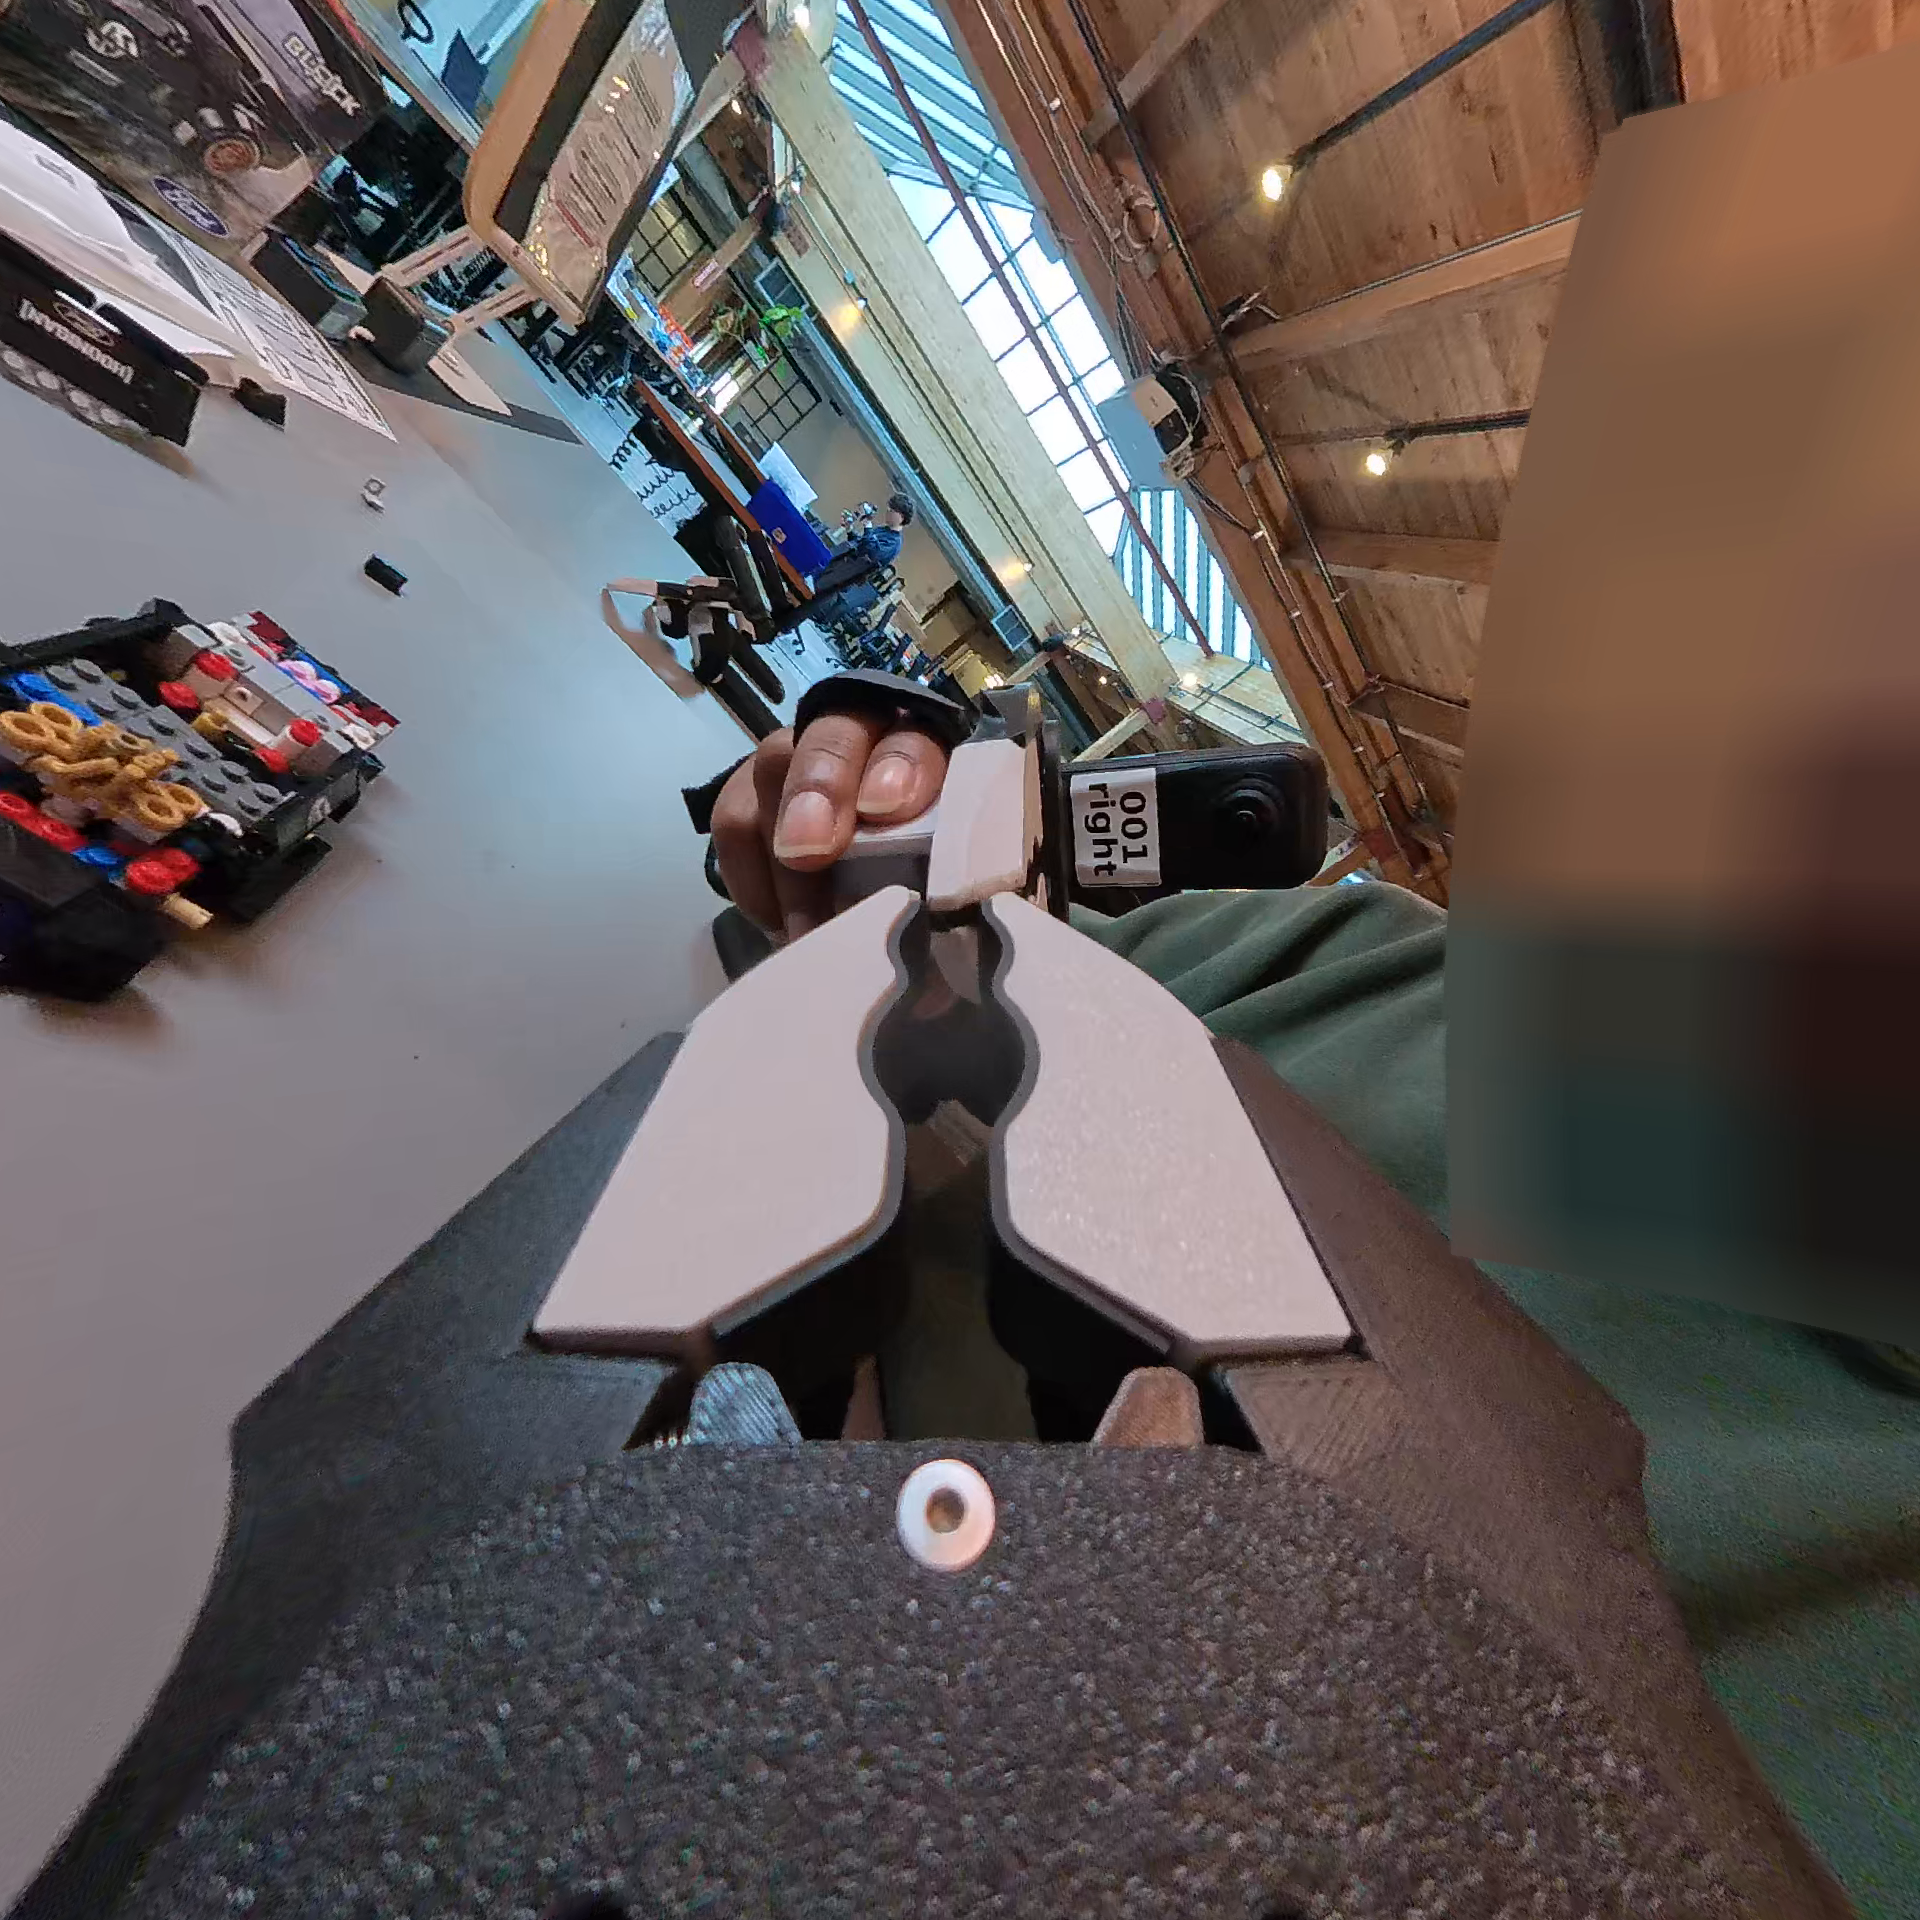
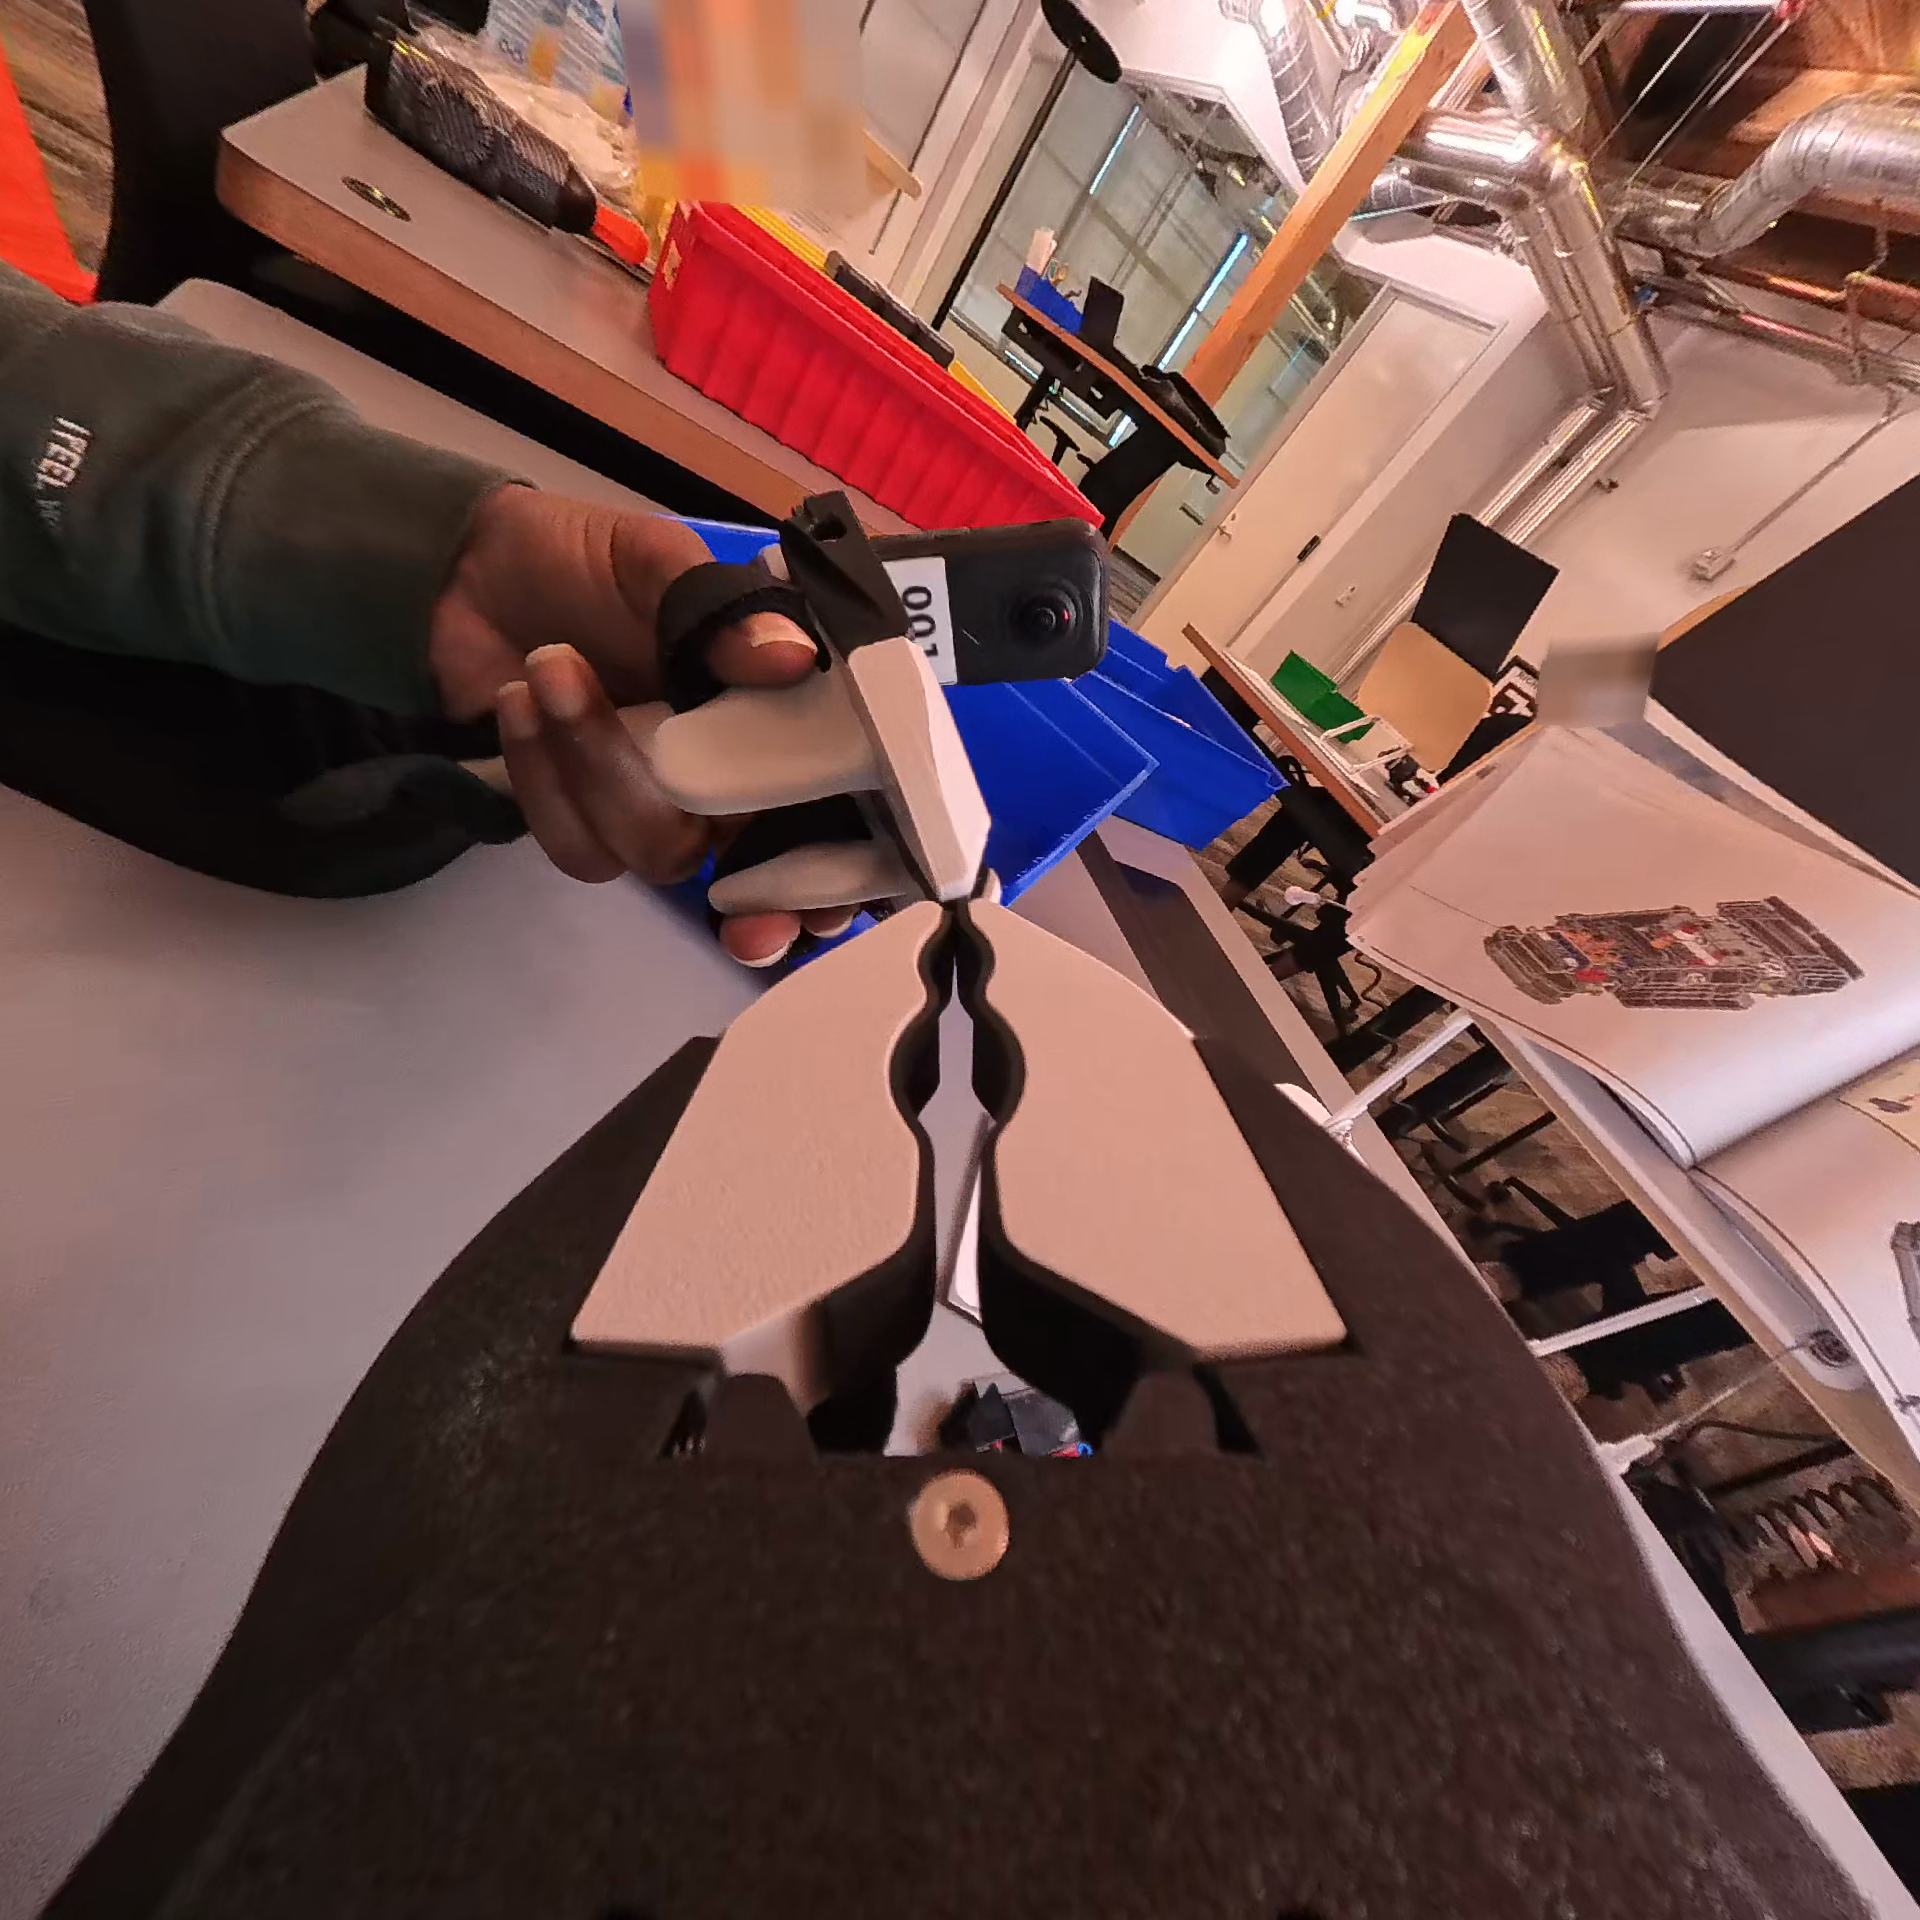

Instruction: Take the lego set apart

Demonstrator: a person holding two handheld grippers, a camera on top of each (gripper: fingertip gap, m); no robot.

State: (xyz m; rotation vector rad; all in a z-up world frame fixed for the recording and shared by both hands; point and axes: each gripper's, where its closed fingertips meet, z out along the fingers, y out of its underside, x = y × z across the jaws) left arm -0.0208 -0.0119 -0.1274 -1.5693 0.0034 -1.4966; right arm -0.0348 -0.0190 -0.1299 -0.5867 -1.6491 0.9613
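Observation:
The lego set [image 1: 156, 769], a partly stripped black vehicle with red, blue, grey and gold parts, stands on the grey table [image 1: 436, 1039] at the far left. Both grippers are raised off the table and meet tip to tip. My left gripper [image 1: 948, 912] is shut on a small black piece [image 1: 943, 918] at its very tips. My right gripper [image 2: 961, 920] has its fingertips together and touches that piece end on; it also shows edge-on in the left wrist view [image 1: 961, 883]. The left gripper also shows in the right wrist view [image 2: 961, 883]. Whether the right pads pinch the piece is hidden.
Two small loose pieces [image 1: 384, 571] lie on the table beyond the set, with black boxes [image 1: 94, 353] at the far left. Blue bins [image 2: 1091, 748] and a red bin [image 2: 831, 384] stand behind. An open instruction booklet [image 2: 1662, 935] lies to the right. My two grippers' fingertips are within a few centimetres of each other.

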